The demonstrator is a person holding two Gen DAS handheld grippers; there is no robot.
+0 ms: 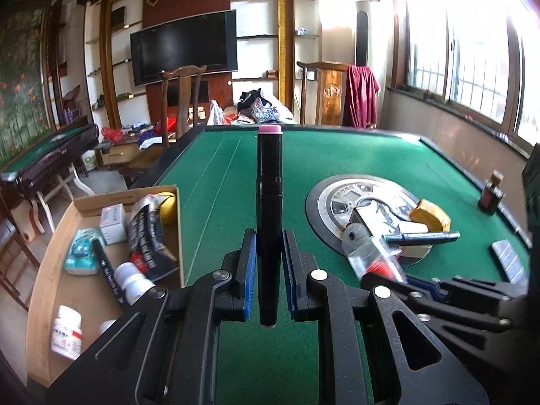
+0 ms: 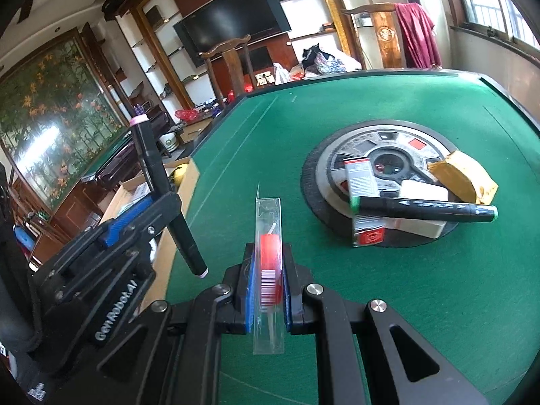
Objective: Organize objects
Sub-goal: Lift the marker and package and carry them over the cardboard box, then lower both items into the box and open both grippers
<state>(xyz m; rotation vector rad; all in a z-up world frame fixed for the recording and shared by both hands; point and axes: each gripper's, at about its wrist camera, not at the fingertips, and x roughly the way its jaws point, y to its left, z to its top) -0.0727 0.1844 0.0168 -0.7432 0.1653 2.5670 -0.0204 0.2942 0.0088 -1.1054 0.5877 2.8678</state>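
Observation:
My left gripper [image 1: 269, 263] is shut on a black marker with pink ends [image 1: 269, 202], which stands upright between the blue pads above the green table [image 1: 219, 175]. In the right wrist view the same marker [image 2: 150, 162] sticks up from the left gripper [image 2: 158, 204] at the left. My right gripper [image 2: 268, 280] is shut on a clear plastic packet [image 2: 269, 260] with a red item and a barcode inside. The packet [image 1: 371, 256] and right gripper [image 1: 405, 278] also show low right in the left wrist view.
An open cardboard box [image 1: 47, 270] left of the table holds several bottles and packets. On the round centre disc [image 2: 320, 168] lie a green-ended marker [image 2: 425, 207], a red-and-white carton [image 2: 361, 182], a white box [image 2: 422, 192] and a yellow block [image 2: 465, 179]. A small brown bottle [image 1: 491, 194] stands at the right edge.

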